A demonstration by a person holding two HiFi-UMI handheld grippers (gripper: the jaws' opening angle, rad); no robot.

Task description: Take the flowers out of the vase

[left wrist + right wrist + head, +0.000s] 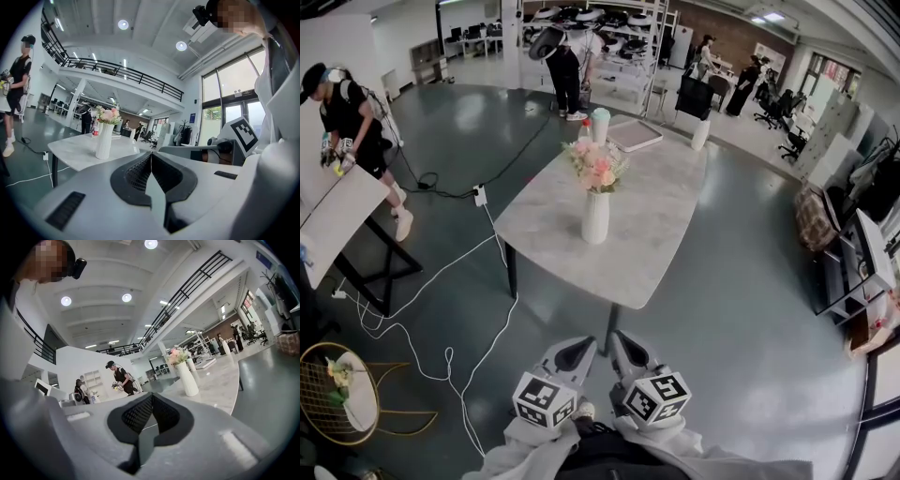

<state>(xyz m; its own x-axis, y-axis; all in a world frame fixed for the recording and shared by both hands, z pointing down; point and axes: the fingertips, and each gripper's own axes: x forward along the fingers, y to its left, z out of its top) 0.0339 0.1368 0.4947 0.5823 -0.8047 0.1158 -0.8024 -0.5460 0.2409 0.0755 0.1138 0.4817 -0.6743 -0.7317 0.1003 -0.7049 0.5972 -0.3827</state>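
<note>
Left claw (577, 355), right claw (629, 354) both pressed together, empty; one vase (595, 221), one bouquet (596, 166).

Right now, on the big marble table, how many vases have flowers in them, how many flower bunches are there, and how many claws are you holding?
Tall white ribbed vase with flowers in it: 1
Bunch of pink and peach flowers: 1
Grey claws: 2, the left claw and the right claw, both shut and empty
Total: 4
</note>
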